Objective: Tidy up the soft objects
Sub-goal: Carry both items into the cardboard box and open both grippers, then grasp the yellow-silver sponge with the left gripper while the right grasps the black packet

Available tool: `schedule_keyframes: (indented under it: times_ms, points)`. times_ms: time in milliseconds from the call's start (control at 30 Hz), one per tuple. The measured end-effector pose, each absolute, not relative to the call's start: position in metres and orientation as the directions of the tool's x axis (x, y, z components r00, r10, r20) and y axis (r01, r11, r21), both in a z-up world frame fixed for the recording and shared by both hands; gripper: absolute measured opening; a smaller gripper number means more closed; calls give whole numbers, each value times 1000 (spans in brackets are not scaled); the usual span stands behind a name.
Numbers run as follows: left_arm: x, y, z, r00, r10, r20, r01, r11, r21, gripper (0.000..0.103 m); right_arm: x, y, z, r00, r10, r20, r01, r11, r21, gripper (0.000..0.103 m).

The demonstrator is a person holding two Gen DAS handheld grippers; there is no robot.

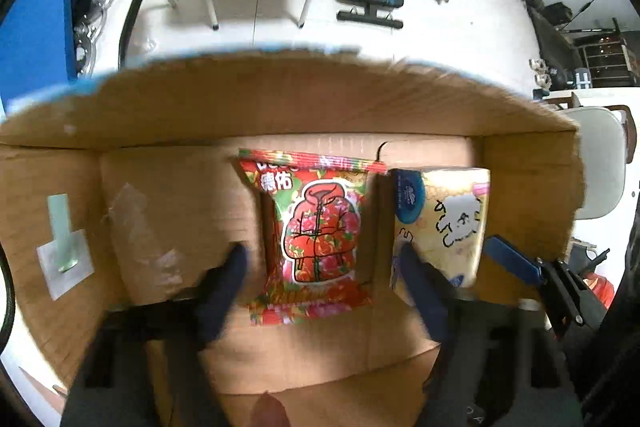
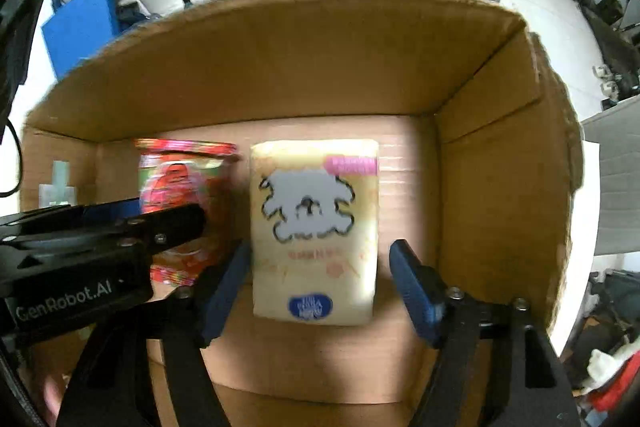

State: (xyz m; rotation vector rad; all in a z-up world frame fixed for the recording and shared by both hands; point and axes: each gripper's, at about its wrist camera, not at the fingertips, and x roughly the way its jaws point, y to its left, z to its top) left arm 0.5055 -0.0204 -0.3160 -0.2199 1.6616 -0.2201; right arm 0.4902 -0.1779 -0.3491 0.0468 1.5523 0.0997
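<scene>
You have two soft packs and one cardboard box [image 1: 280,99] in view, with two hand-held grippers working over it. Both packs lie flat on the box floor, side by side, toward the right half of the box and near its far wall. The first is a red snack pack [image 1: 318,231], glossy, printed with a red flowered jacket on a green and red ground, with crimped seams at its top and bottom ends. The second is a tissue pack [image 2: 314,227], pale yellow, block-shaped and puffy, printed with a grey-white dog outlined in black, a pink label at its upper right corner and a blue oval logo near its lower edge. The tissue pack sits just right of the snack pack; whether they touch cannot be told. Your left hand-held gripper [image 1: 324,259] is spread open over the snack pack, one dark finger on each side of it; its right finger overlaps the tissue pack's near left corner. Your right hand-held gripper [image 2: 320,259] is also released, its blue fingers [image 2: 412,287] straddling the tissue pack, the left one at the pack's edge, the right one standing apart. The box floor left of the snack pack carries strips of clear tape [image 1: 140,227].
</scene>
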Motion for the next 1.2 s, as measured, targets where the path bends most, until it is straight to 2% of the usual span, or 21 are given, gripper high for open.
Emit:
schedule_keyframes:
  times_ms: [67, 133, 167, 267, 533, 800, 867, 1000, 1100, 1200]
  points:
    - [496, -15, -302, -69, -252, -965, -6, 968, -252, 92, 486, -175, -337, 26, 80, -996, -37, 996, 79, 83]
    - [485, -8, -289, -35, -222, -974, 2, 975, -223, 97, 476, -171, -322, 45, 69, -997, -43, 997, 68, 94]
    - [484, -3, -282, -23, -211, -977, 6, 977, -212, 100, 476, -170, -316, 48, 74, -996, -42, 997, 72, 95]
    - [457, 5, -254, 39, -159, -987, 28, 987, -158, 100, 470, -167, -299, 76, 58, -995, -51, 997, 54, 103]
    - [408, 27, -216, 137, -120, -983, -25, 992, -125, 100, 427, -164, -252, 165, 38, -986, -57, 998, 29, 103]
    - [349, 36, -188, 199, -74, -977, -81, 993, -92, 100, 379, -168, -218, 241, 126, -962, -71, 991, 112, 103]
    - [318, 45, -193, 196, -6, -981, -120, 992, -30, 100, 349, -168, -213, 255, 139, -957, -90, 989, 120, 103]
    - [261, 70, -229, 122, 54, -991, -209, 978, 27, 100, 289, -169, -233, 195, 146, -970, -99, 987, 128, 103]
    - [229, 91, -273, 14, 19, -1000, -274, 962, 15, 100, 252, -168, -266, 97, 165, -982, -90, 984, 157, 103]
    - [212, 107, -307, -39, -10, -999, -335, 942, 4, 88, 238, -163, -300, 5, 242, -970, -45, 969, 242, 103]
